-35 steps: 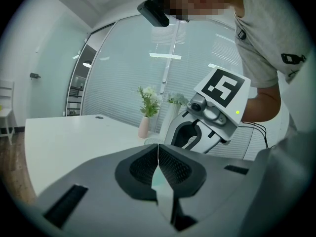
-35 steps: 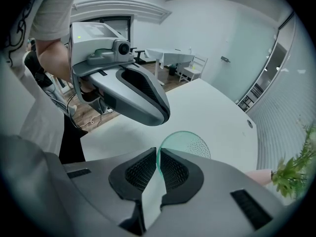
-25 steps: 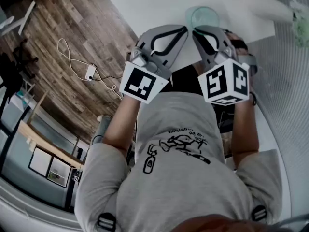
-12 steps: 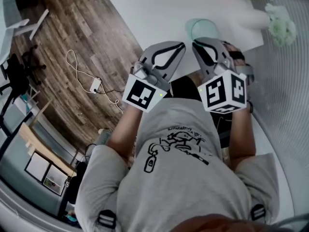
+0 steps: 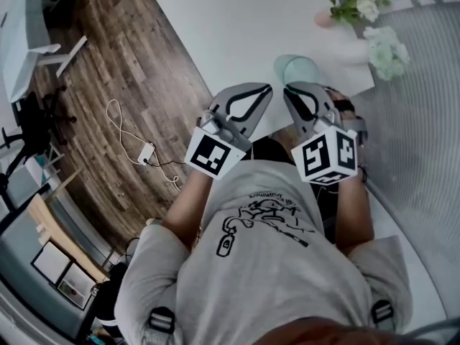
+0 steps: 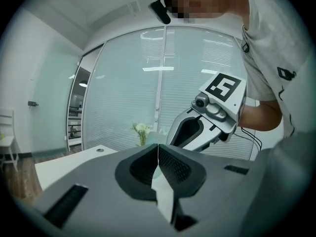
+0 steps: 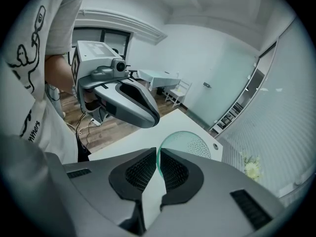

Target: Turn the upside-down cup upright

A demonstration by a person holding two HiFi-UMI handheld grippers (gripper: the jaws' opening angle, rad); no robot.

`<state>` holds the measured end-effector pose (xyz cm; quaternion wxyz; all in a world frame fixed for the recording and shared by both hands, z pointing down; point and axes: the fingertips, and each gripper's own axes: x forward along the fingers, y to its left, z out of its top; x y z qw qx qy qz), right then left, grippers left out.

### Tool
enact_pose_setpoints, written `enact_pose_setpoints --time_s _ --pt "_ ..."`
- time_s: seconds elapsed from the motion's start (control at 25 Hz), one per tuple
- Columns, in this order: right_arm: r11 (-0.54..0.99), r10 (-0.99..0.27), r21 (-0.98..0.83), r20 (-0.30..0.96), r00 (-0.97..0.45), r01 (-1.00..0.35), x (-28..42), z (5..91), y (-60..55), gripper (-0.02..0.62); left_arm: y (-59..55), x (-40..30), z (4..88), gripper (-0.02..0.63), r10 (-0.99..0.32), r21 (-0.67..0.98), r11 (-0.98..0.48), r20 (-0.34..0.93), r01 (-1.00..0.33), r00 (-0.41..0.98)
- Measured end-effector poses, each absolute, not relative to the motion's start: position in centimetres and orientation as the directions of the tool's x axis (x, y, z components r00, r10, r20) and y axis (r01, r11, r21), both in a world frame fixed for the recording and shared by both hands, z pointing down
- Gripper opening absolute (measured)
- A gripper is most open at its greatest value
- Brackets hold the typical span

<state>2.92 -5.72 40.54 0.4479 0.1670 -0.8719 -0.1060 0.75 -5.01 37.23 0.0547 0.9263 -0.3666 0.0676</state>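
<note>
Left tool (image 6: pixel 158 149) shut, nothing held, right tool (image 7: pixel 158 157) shut, also empty, side by side at tabletop (image 5: pixel 237 27) edge, green cup (image 5: pixel 300 70) upside-down just beyond right tool

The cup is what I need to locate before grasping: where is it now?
In the head view the cup stands on the white table by the edge nearest the person, just beyond the right tool, with the flowers further right.
</note>
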Motion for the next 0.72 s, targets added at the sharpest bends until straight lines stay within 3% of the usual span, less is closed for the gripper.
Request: enact_pose_setpoints --time_s 0.72 --pt "0.891 -0.449 0.379 0.652 -0.611 -0.250 3.5 32.6 -3.9 0.049 -3.1 0.6 29.6 0.006 -0.697 0.027 -0.712 0.095 -0.701 0.711"
